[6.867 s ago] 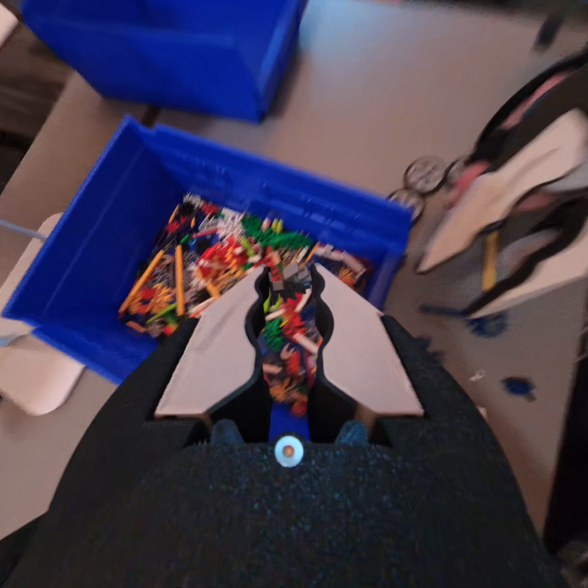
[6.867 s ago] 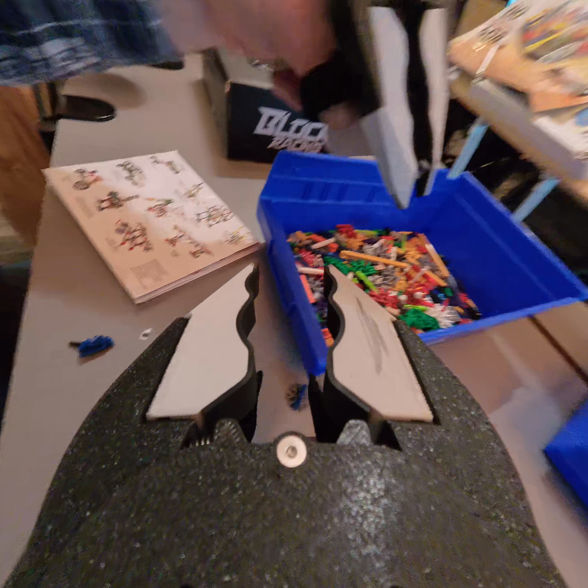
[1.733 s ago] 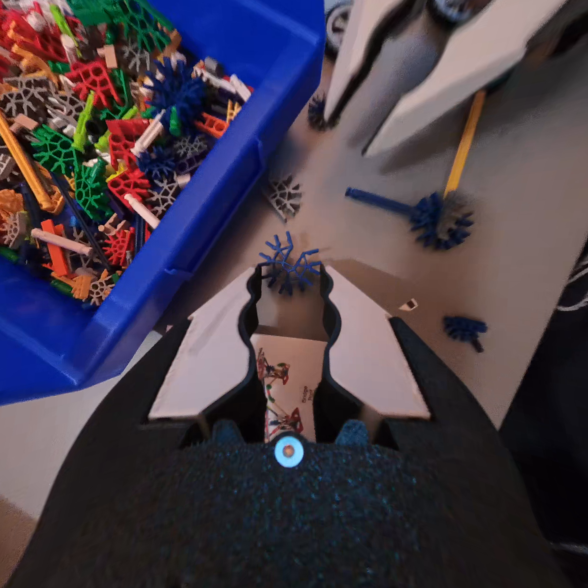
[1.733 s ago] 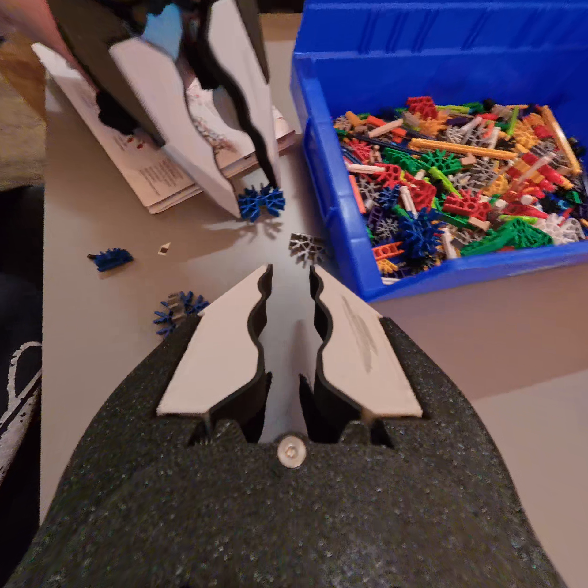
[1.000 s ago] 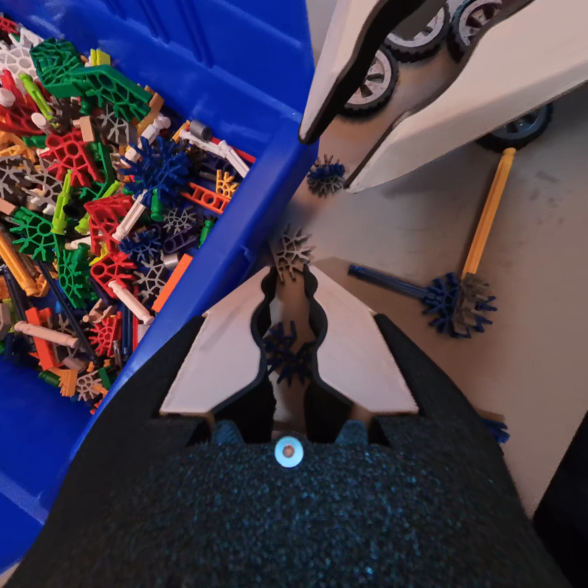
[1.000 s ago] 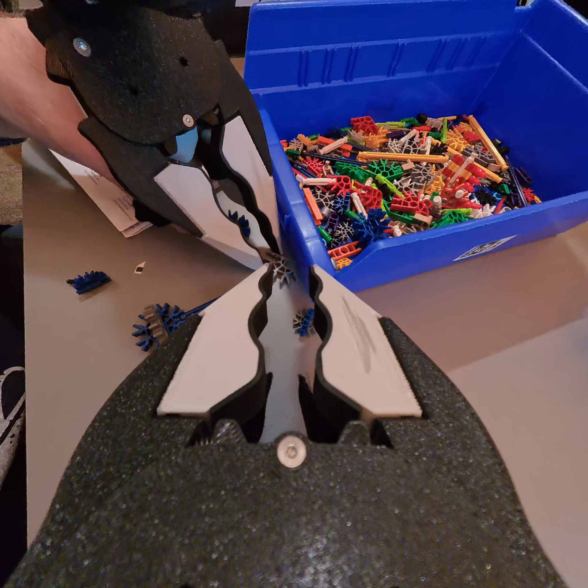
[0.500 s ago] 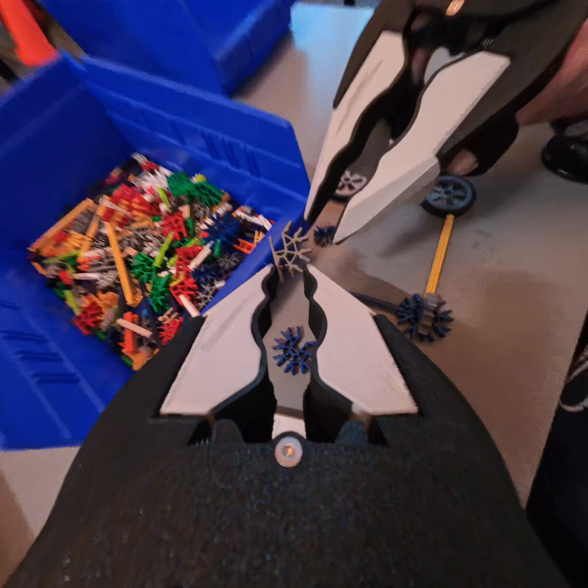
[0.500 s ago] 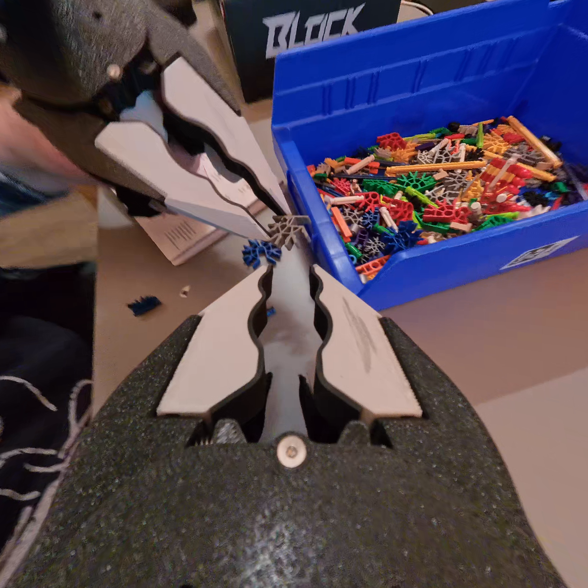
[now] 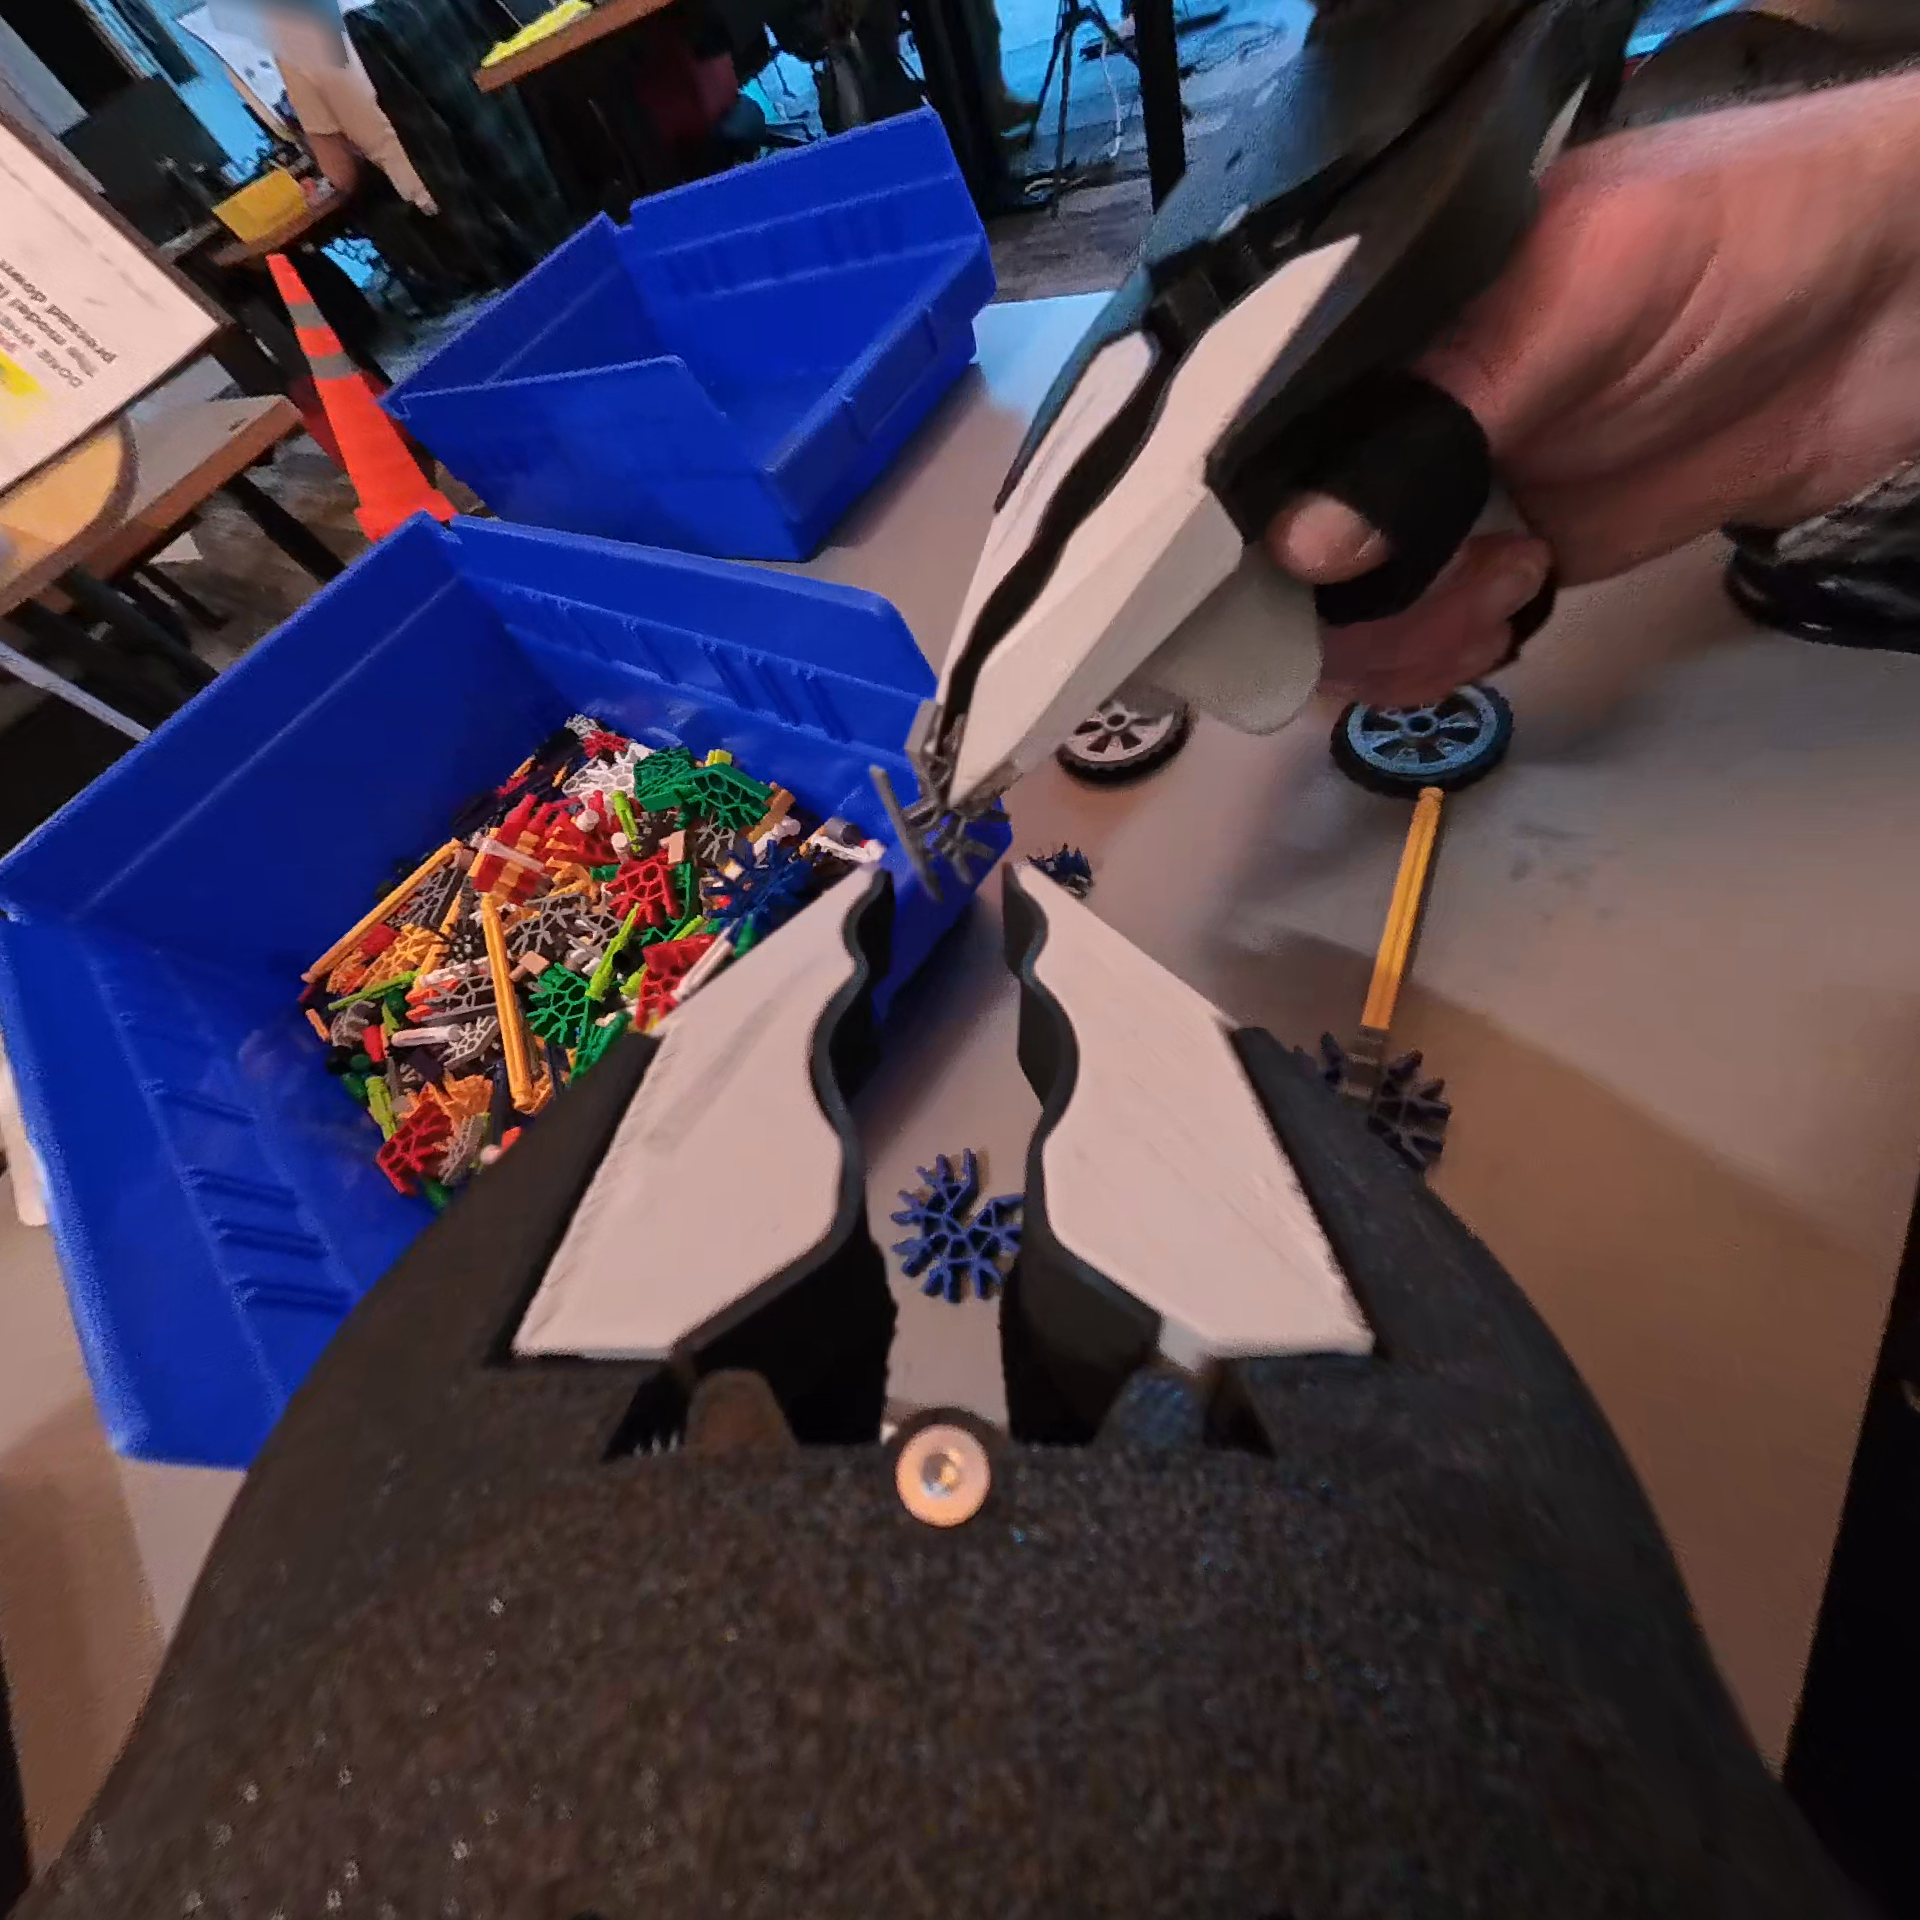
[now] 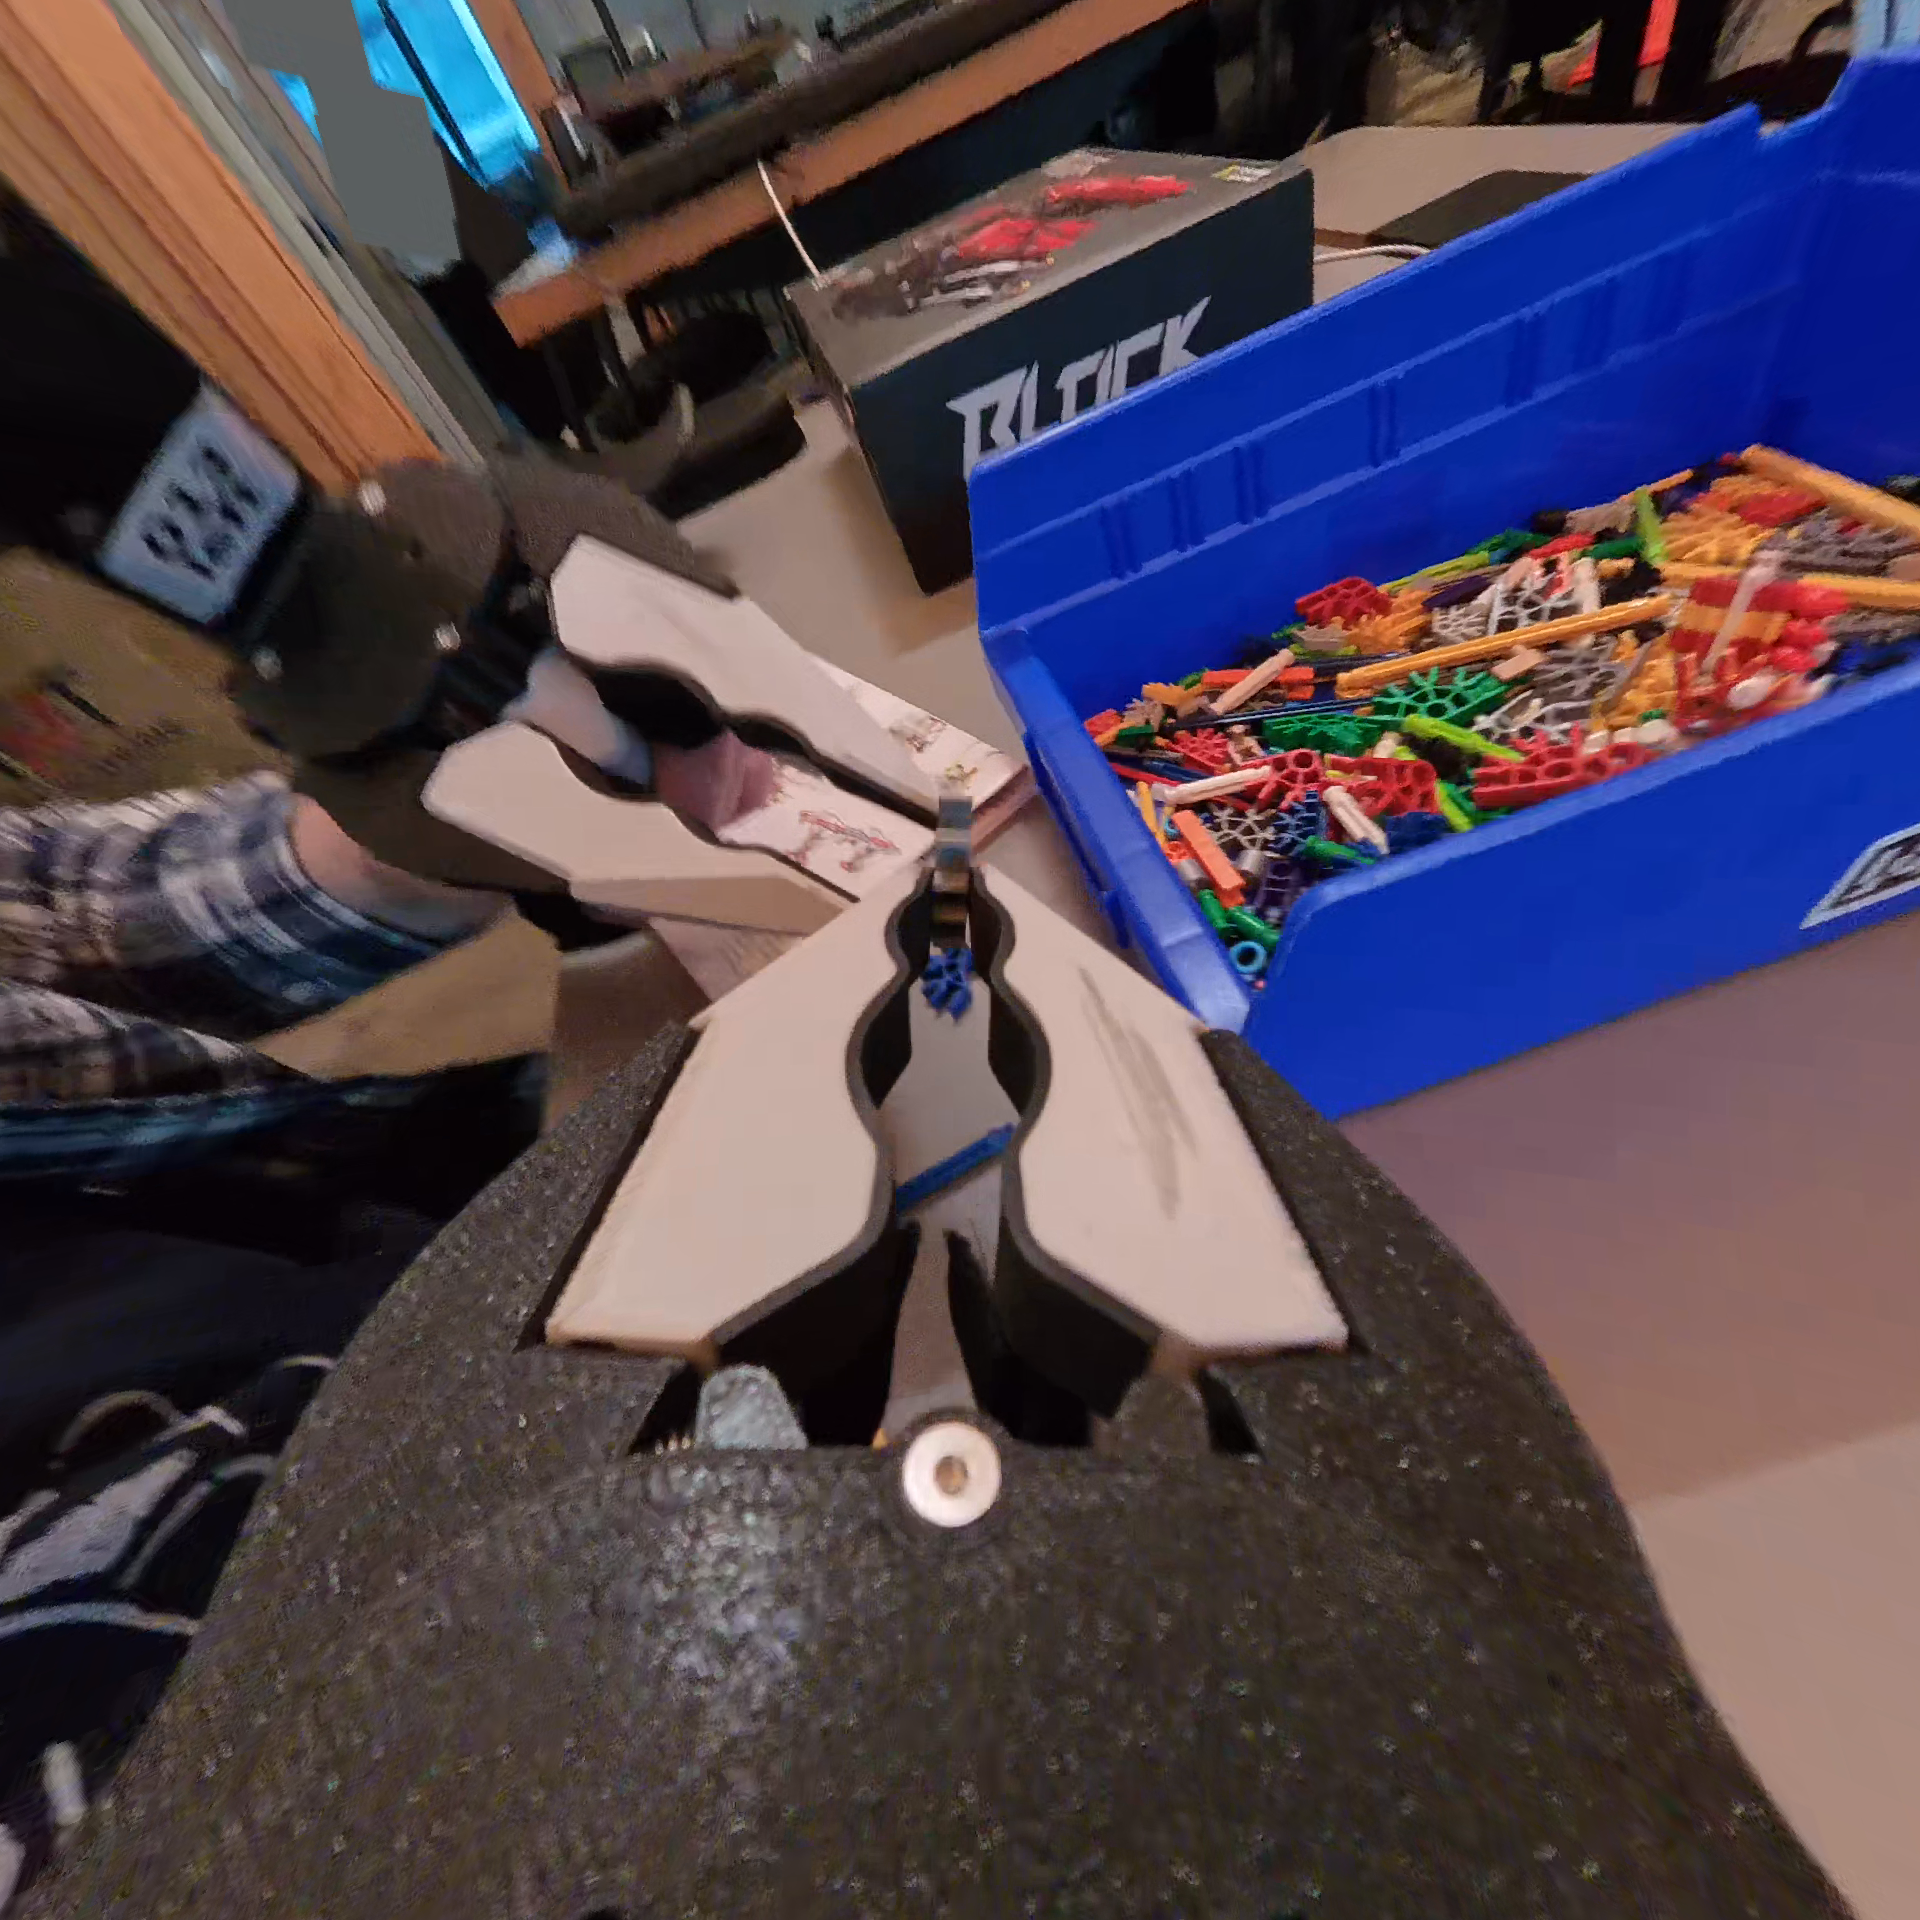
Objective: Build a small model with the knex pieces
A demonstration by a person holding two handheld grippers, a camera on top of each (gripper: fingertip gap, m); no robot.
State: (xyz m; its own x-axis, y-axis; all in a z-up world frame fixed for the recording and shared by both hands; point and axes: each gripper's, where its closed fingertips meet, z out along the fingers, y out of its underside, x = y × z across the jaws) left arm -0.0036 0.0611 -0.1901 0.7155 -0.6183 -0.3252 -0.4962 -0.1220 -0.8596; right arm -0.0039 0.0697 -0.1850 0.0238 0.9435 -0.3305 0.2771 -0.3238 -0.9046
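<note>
My right gripper [image 10: 951, 891] is shut on a grey snowflake connector [image 10: 952, 844], seen edge-on at its fingertips. In the left wrist view the right gripper [image 9: 940, 774] comes down from the upper right with that grey connector [image 9: 928, 823] at its tips, in the air by the bin corner. My left gripper [image 9: 945, 891] is open, its tips just below the grey connector. A blue snowflake connector [image 9: 956, 1228] lies on the table between its fingers. The left gripper [image 10: 883, 857] shows open in the right wrist view, tips beside the grey connector.
A blue bin [image 9: 208, 1195] of mixed coloured building pieces stands left of the grippers, and shows again in the right wrist view [image 10: 1455, 997]. A second blue bin [image 9: 727, 416], two wheels [image 9: 1423, 732], a yellow rod [image 9: 1397, 914] with connectors, a booklet [image 10: 904, 821] and a black box [image 10: 1070, 343] stand around. My left and right fingertips are right by each other. The yellow rod [image 9: 1397, 914] is about equally far from each gripper, around 12 cm.
The grey connector was in my left gripper's tips; now my right gripper has shut on it. Both grippers have risen above the table.
</note>
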